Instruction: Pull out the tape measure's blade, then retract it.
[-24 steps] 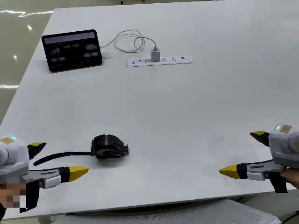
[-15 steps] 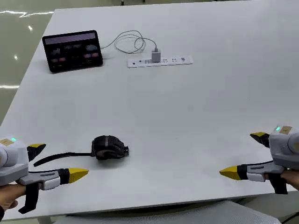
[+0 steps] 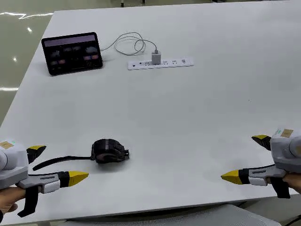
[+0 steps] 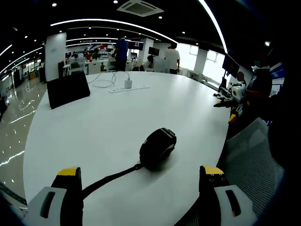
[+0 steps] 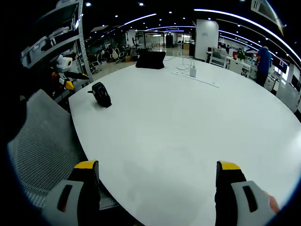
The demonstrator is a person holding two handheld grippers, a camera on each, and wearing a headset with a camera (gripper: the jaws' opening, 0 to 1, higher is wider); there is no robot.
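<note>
Now the tape (image 3: 109,150) is lying near the worktop's (image 3: 188,108) front edge, just ahead of the left tongs (image 3: 65,162). Both are gaping, holding nothing, and the right tongs (image 3: 238,157) are hovering far off. Grabbing only its strap (image 3: 56,160) risks dragging it over the edge.

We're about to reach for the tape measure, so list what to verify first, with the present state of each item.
1. Left gripper open and empty: ok.
2. Right gripper open and empty: ok.
3. Tape measure lying free on the table, touched by neither gripper: ok.
4. Strap out of the left gripper's way: not ok, it trails from the case toward those jaws.
5. Pull-out end of the tape measure identified: cannot tell, too small.
</note>
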